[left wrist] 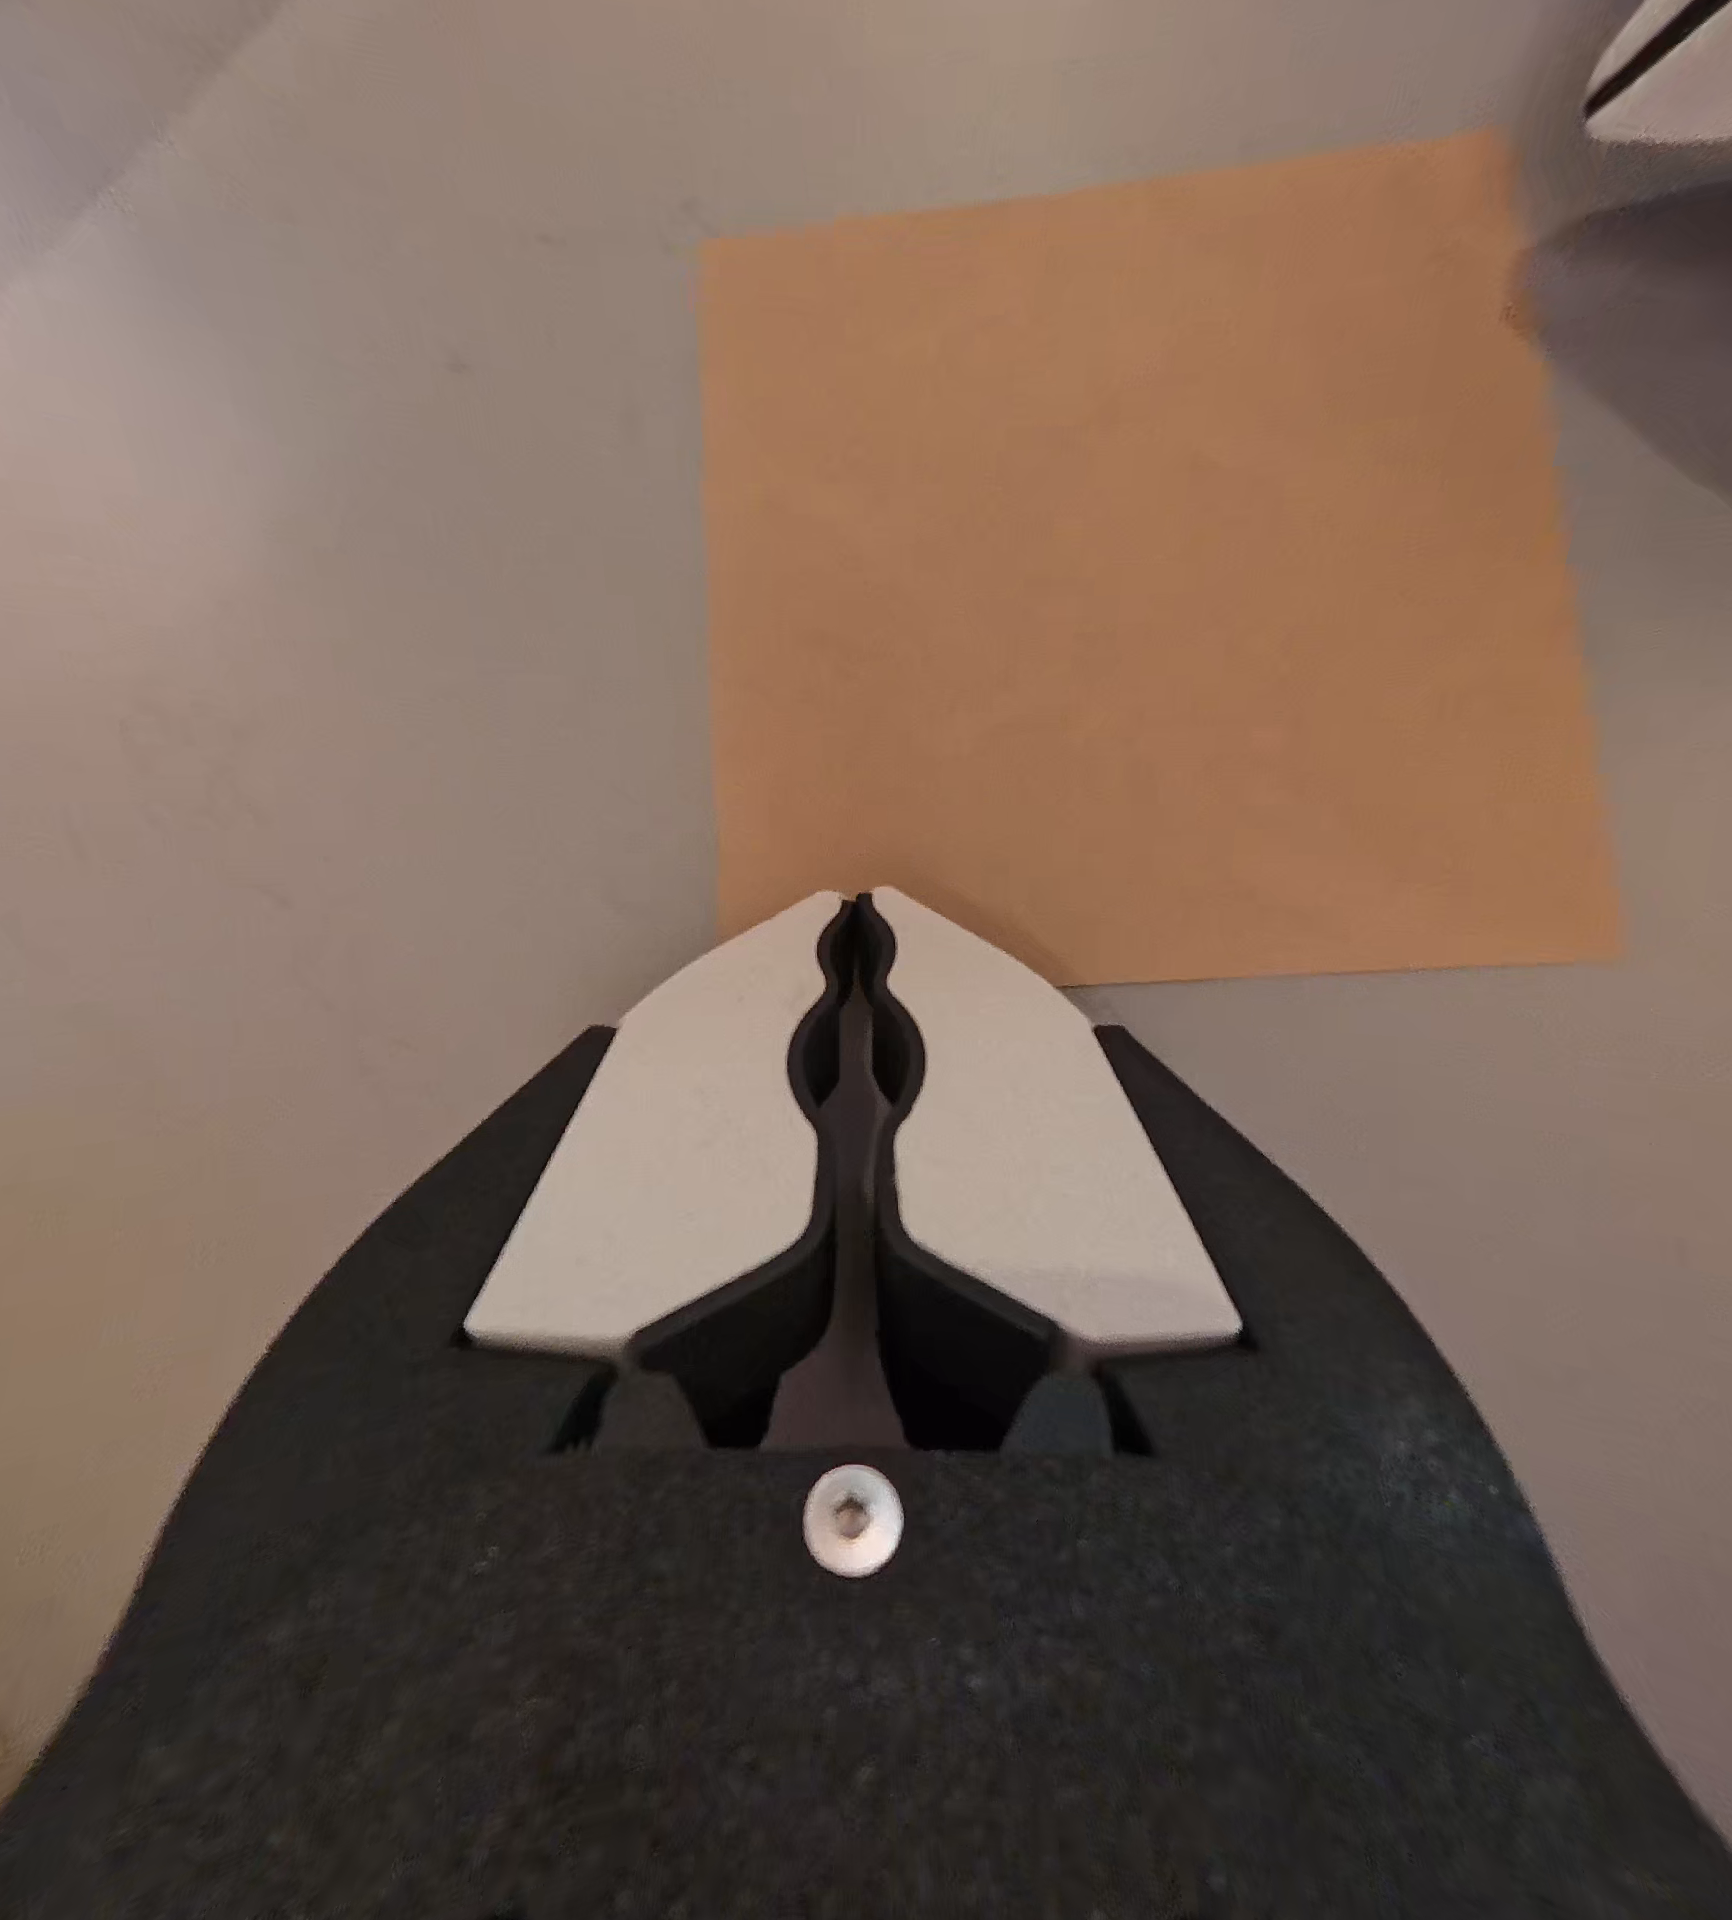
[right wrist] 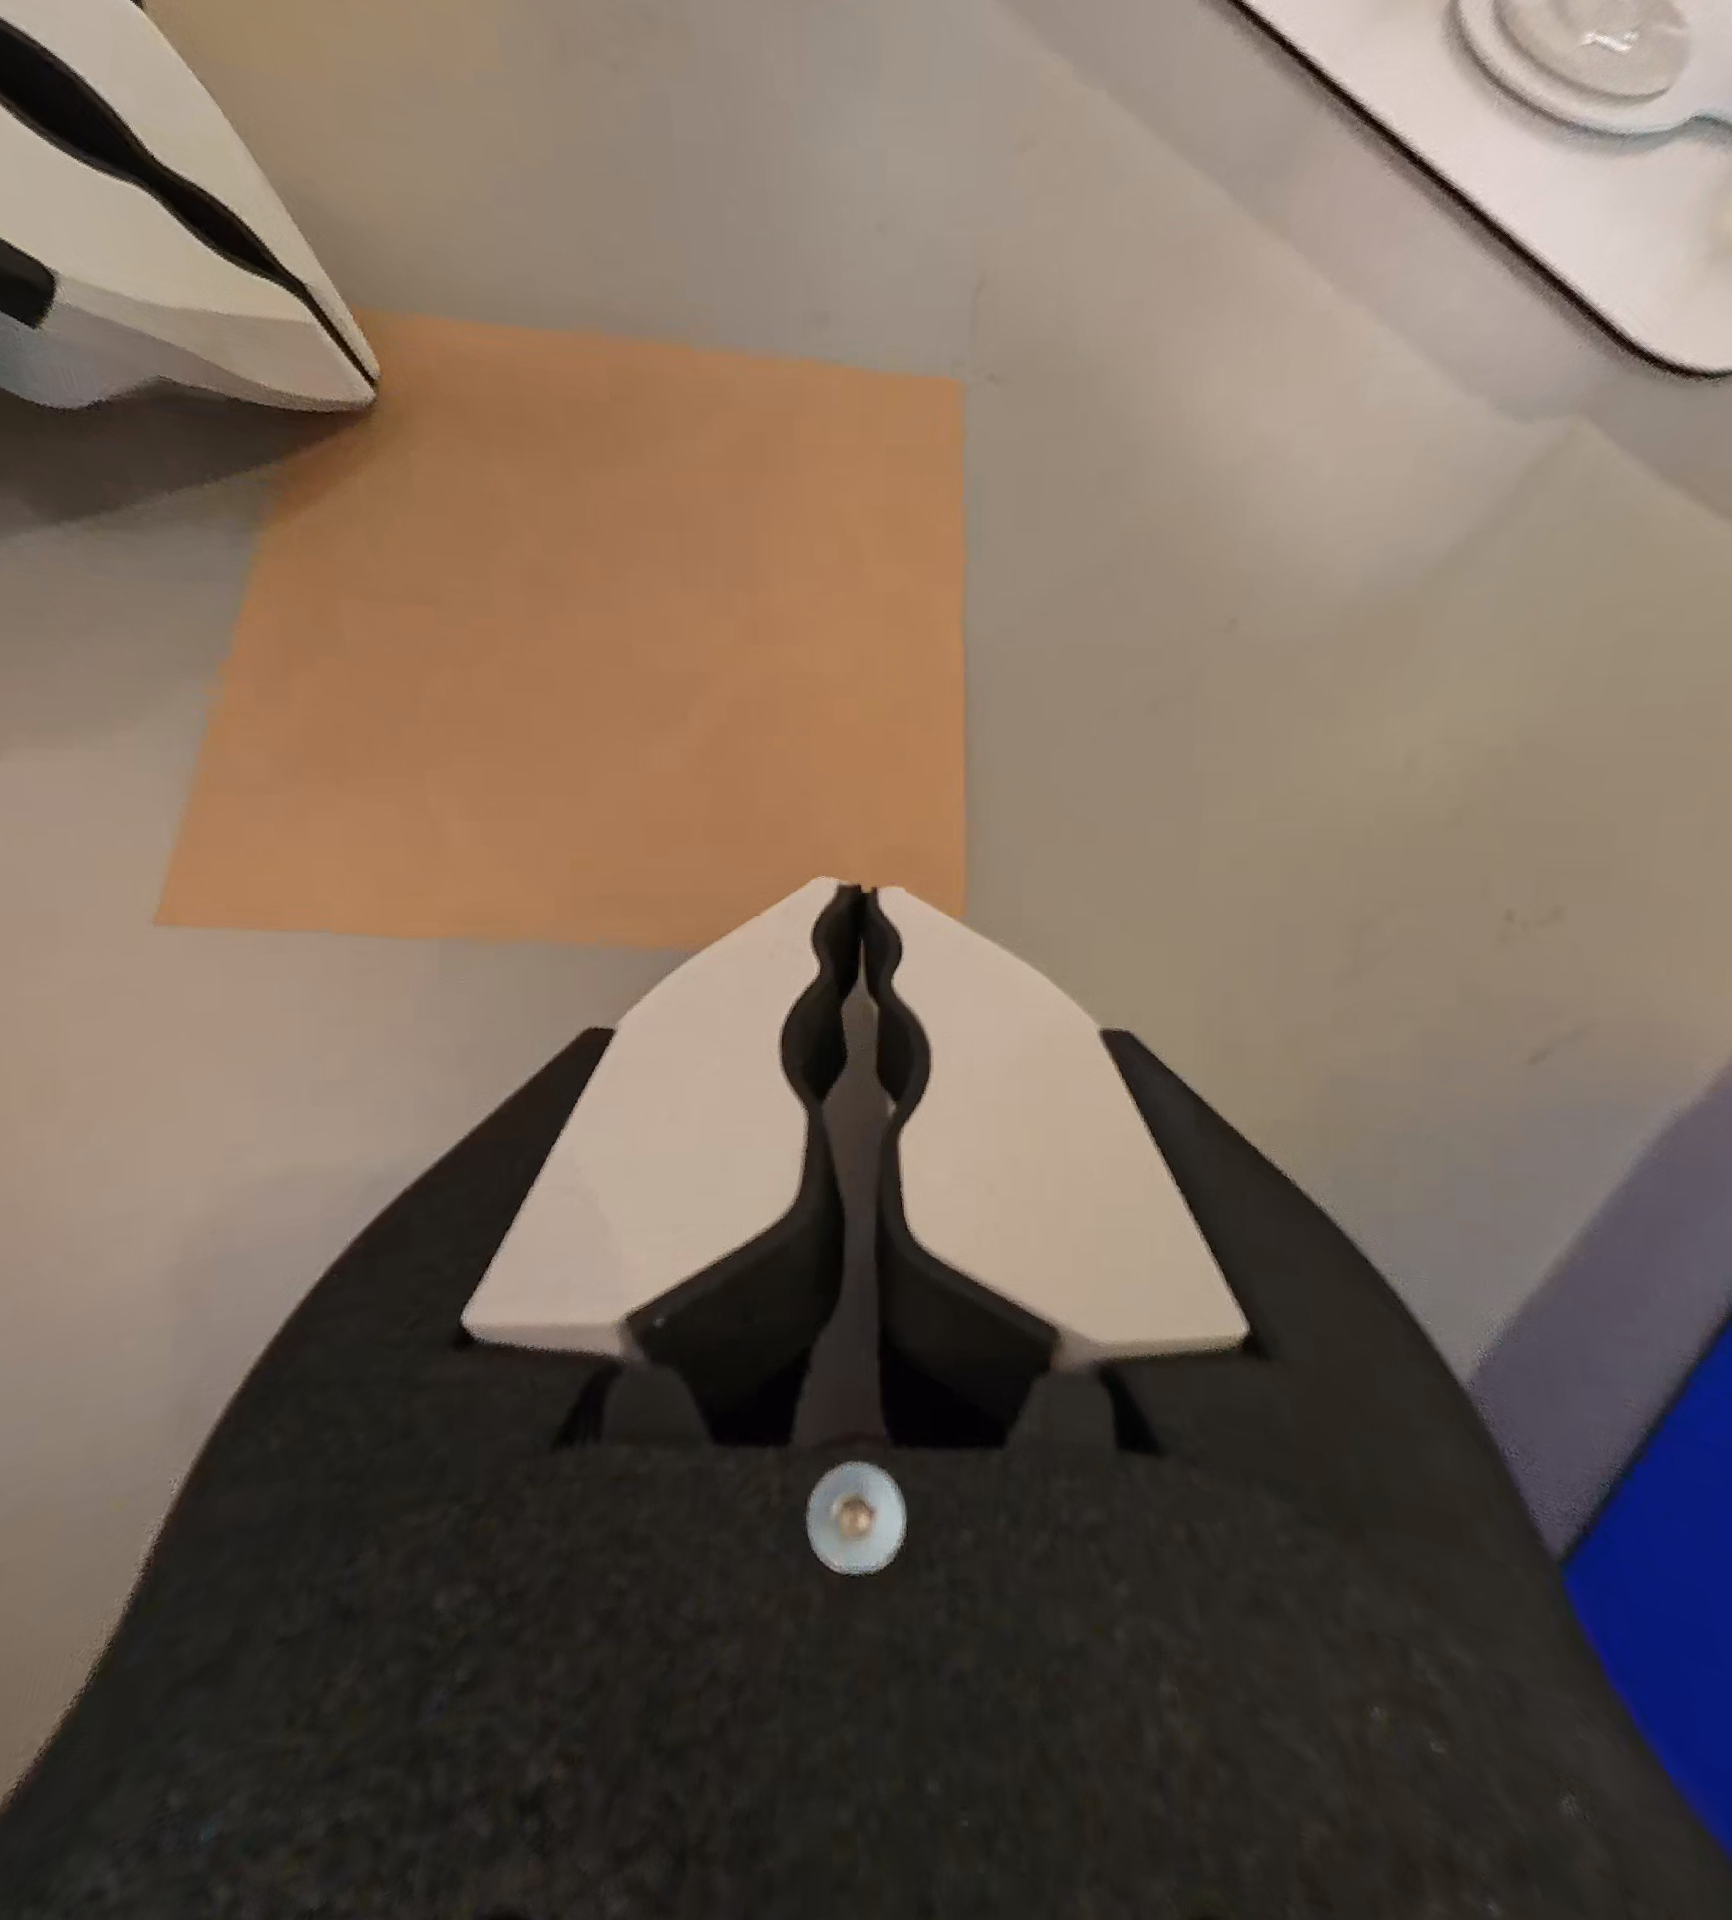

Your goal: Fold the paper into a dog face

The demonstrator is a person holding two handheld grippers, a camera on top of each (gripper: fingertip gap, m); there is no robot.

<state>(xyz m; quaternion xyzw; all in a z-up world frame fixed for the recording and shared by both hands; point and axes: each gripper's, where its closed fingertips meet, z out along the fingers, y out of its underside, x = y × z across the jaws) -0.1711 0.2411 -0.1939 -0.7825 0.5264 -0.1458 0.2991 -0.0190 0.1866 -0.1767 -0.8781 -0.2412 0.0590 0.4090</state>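
A flat square of tan paper [left wrist: 1153, 582] lies on the grey table [left wrist: 322, 623]. My left gripper [left wrist: 860, 896] is shut, with its tips over the paper's near left corner and nothing between the fingers. In the right wrist view the paper [right wrist: 581, 644] lies ahead to the left. My right gripper [right wrist: 862, 888] is shut and empty, with its tips over the paper's near right corner. The left gripper [right wrist: 363, 374] also shows there, at the paper's far left corner. The right gripper [left wrist: 1672, 104] shows blurred at the top right of the left wrist view. I cannot tell if either tip touches the paper.
A white board [right wrist: 1464, 208] with a clear round piece [right wrist: 1568, 42] on it lies at the far right of the table. A blue object [right wrist: 1724, 1507] sits at the right edge, near my right gripper.
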